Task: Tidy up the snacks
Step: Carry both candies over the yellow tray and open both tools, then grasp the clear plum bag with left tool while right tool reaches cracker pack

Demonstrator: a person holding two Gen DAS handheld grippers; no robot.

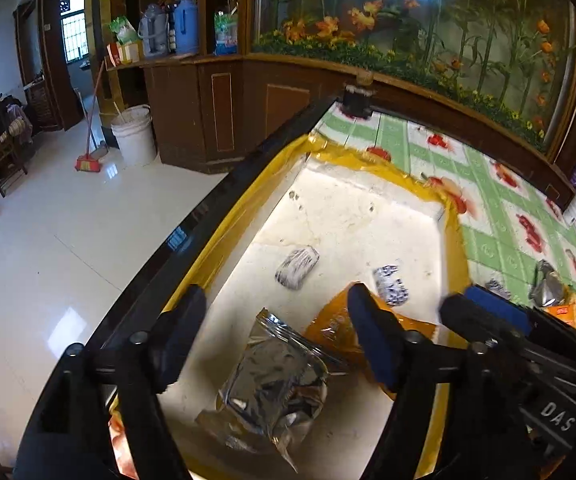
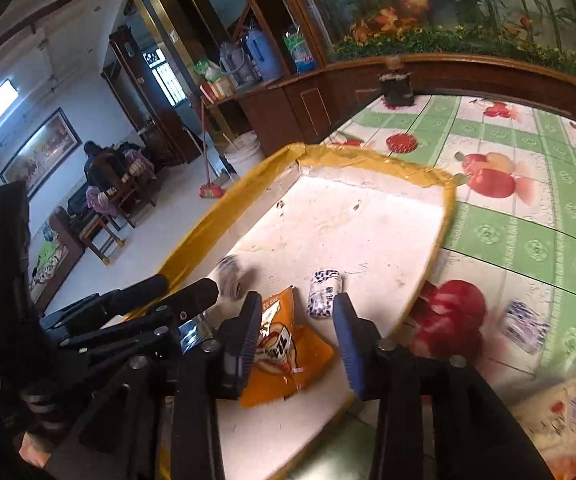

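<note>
Left wrist view – silver packet (image 1: 272, 392) lying flat, long axis toward camera.

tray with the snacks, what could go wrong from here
The left gripper and right gripper hang open close together over the white tray; they could knock each other. The silver packet overlaps the orange packet, so either could drag the other. A small wrapped snack on the tablecloth could be missed.
</note>
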